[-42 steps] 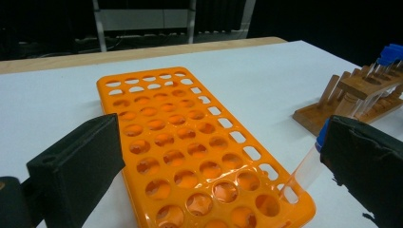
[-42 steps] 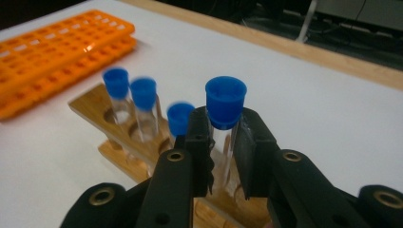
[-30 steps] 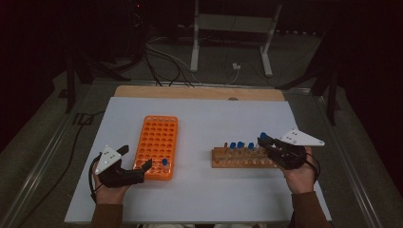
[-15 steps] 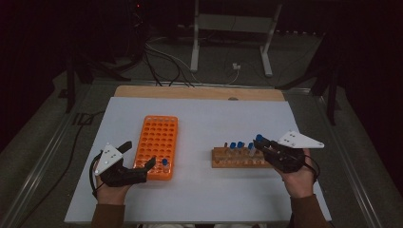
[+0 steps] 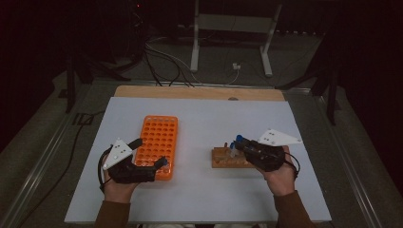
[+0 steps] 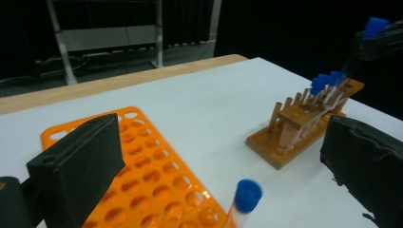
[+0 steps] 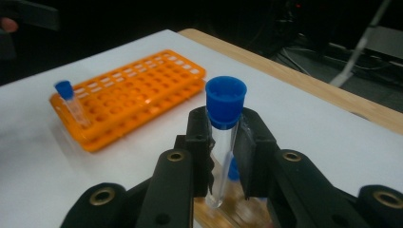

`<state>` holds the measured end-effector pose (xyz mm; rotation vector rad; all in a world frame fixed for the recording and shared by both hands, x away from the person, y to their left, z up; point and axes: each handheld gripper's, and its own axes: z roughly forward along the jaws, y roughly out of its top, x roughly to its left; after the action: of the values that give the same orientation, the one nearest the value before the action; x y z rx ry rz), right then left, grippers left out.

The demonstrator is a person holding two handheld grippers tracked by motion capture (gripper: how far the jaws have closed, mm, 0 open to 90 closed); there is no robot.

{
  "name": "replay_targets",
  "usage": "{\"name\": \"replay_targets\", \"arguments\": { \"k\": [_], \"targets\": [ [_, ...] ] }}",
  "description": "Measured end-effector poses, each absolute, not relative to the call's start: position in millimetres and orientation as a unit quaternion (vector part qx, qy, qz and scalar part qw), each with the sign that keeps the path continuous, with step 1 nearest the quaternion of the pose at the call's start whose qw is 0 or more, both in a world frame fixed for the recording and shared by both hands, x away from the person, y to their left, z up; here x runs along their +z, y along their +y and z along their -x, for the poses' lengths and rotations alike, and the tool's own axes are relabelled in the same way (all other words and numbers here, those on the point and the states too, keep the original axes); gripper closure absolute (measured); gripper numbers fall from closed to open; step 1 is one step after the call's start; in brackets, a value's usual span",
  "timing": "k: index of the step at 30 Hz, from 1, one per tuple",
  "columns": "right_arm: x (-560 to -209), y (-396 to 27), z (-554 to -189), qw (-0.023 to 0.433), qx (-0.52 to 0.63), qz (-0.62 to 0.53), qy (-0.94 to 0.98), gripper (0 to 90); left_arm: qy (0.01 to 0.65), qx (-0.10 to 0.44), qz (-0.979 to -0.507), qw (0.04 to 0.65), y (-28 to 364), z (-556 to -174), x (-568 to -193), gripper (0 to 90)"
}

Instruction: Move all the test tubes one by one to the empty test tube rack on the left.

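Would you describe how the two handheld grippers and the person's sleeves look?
Both the left gripper and the right gripper are black, each topped by a light grey three-cornered plate and trailing a thin black cable. The right gripper view shows round brass-coloured rivets on its black linkage. The sleeves are brown.

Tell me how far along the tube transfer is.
Done: one blue-capped tube stands in the orange rack, between the open left gripper. In hand: the right gripper is shut on a second tube above the wooden rack. Left: several capped tubes wait in that rack.
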<state>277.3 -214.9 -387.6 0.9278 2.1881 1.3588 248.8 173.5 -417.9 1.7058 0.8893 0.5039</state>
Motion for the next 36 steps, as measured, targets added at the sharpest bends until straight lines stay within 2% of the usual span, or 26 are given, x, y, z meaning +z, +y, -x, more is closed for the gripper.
{"name": "replay_targets", "arguments": {
  "k": [19,29,32,34,36],
  "targets": [
    [-379,-148,-292,0.161,0.497,-0.290,0.802,76.8,0.345,0.189,-0.743,0.542,135,-264,-414,1.0],
    [-378,-127,-296,0.139,0.505,-0.279,0.805,76.8,0.332,0.181,-0.759,0.530,114,-268,-417,4.1],
    [-378,-124,-295,0.130,0.508,-0.276,0.805,76.9,0.322,0.187,-0.767,0.523,107,-267,-416,9.1],
    [-378,-121,-294,0.125,0.511,-0.272,0.806,76.8,0.315,0.185,-0.769,0.525,104,-267,-416,19.4],
    [-378,-119,-293,0.123,0.511,-0.269,0.807,76.8,0.309,0.181,-0.771,0.527,101,-267,-415,25.4]
  ]
}}
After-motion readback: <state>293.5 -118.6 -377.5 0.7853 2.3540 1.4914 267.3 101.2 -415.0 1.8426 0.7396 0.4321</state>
